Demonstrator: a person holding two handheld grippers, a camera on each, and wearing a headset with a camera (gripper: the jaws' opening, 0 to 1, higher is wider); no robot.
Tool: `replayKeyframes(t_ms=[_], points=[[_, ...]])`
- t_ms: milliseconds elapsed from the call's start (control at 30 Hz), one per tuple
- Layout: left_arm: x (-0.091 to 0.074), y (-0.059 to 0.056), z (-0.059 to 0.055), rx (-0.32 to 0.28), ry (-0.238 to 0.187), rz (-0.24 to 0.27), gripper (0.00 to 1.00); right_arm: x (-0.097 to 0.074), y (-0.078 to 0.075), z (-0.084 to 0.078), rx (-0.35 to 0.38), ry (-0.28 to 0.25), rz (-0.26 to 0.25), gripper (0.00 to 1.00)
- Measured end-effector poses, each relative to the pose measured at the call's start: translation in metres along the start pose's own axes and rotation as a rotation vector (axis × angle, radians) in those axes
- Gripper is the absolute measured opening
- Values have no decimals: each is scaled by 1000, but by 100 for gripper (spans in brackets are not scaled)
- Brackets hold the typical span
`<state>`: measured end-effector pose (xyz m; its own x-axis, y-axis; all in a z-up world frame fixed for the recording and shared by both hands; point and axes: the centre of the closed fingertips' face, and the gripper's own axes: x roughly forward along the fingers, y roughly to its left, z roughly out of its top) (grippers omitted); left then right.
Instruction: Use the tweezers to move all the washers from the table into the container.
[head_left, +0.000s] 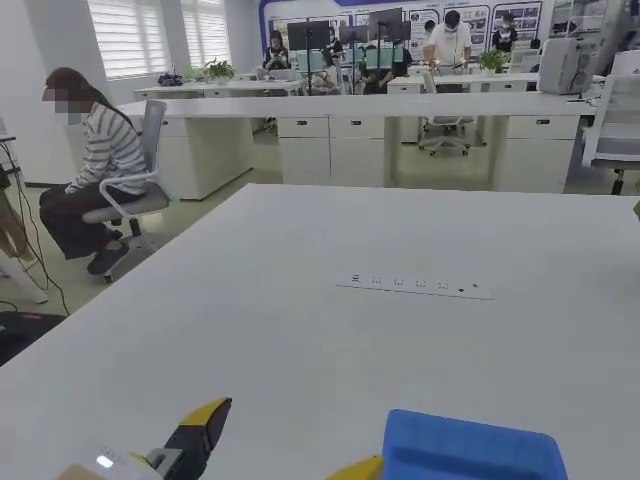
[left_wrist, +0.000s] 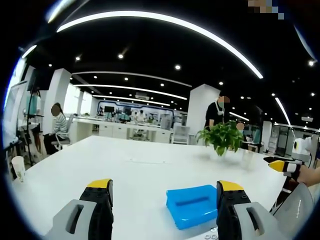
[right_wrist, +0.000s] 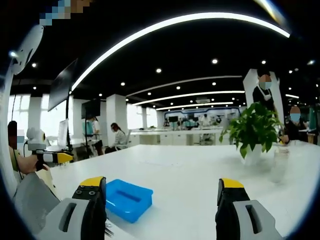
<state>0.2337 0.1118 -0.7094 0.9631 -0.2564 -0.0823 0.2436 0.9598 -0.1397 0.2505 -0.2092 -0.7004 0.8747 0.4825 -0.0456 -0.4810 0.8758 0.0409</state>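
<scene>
A blue container (head_left: 470, 450) lies on the white table (head_left: 300, 330) at the near edge. In the head view my left gripper (head_left: 285, 450) shows two yellow jaw tips just left of it. In the left gripper view my left gripper (left_wrist: 165, 192) is open with nothing in it, and the container (left_wrist: 192, 204) lies just ahead between the jaws. A few small washers (left_wrist: 212, 232) lie in front of it. My right gripper (right_wrist: 162, 192) is open and holds nothing. The container (right_wrist: 127, 197) lies ahead, by its left jaw. The right gripper (left_wrist: 282, 166) also shows at the far right.
A potted plant (left_wrist: 222, 137) stands on the table beyond the container, with a cup (left_wrist: 247, 157) beside it. A socket strip (head_left: 415, 285) is set into the table's middle. A person (head_left: 95, 170) sits at the left, and others work at far desks.
</scene>
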Motion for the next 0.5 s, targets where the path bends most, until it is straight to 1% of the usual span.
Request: replayKeyframes(t_ms=[200,500], points=[[-1,2,1,7,-2,12,87,0,0,-1,-1,8,6,91],[-1,2,-1,29,13,17,87,1,2,-2,-3,17,5,91]])
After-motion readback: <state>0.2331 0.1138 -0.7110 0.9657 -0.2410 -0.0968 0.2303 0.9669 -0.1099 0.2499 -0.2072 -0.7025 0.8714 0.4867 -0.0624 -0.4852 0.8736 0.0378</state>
